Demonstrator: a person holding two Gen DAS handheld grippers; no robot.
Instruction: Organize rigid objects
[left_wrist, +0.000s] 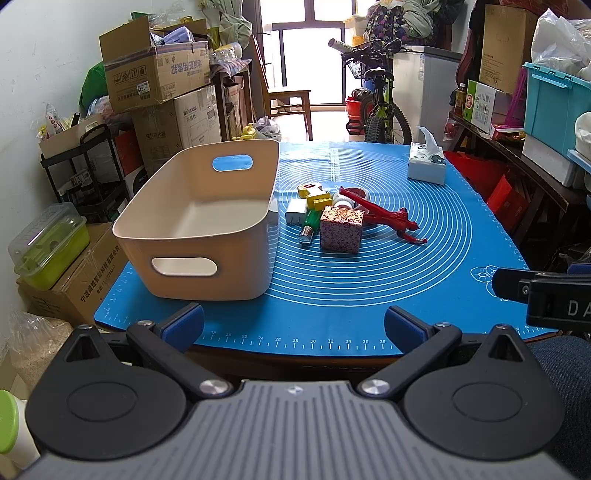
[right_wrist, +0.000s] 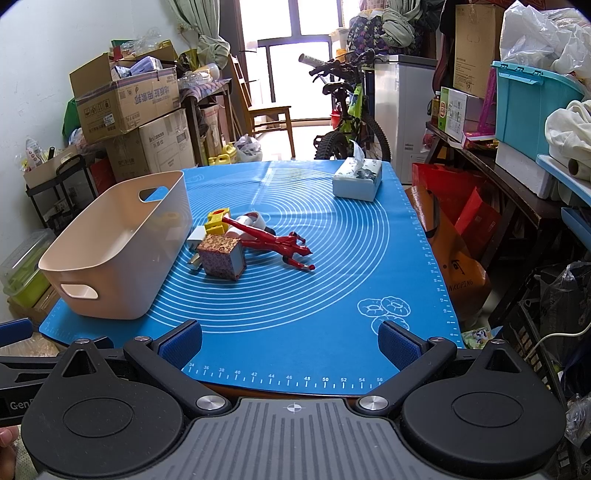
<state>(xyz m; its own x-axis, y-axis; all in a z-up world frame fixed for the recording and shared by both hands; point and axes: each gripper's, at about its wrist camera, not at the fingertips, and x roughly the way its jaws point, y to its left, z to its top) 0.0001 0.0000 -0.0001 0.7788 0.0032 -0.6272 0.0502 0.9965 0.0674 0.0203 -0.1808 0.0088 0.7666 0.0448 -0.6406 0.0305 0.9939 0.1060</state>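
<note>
An empty beige bin (left_wrist: 207, 225) (right_wrist: 122, 240) stands on the left of the blue mat (left_wrist: 369, 280) (right_wrist: 295, 295). Right of it lies a small pile: a floral patterned box (left_wrist: 340, 229) (right_wrist: 221, 257), a red hand tool (left_wrist: 384, 218) (right_wrist: 280, 242), a white charger (left_wrist: 294, 212) (right_wrist: 195, 236), a yellow piece (left_wrist: 314, 194) (right_wrist: 217, 219), a green cylinder (left_wrist: 309, 224) and a white roll (right_wrist: 251, 221). My left gripper (left_wrist: 293, 326) and right gripper (right_wrist: 290, 343) are both open and empty, held back at the mat's near edge.
A tissue box (left_wrist: 426, 166) (right_wrist: 357, 179) sits at the mat's far right. Cardboard boxes (left_wrist: 155, 74) are stacked at left, a bicycle (left_wrist: 376, 107) stands behind the table, and shelves with a teal crate (right_wrist: 528, 107) are at right.
</note>
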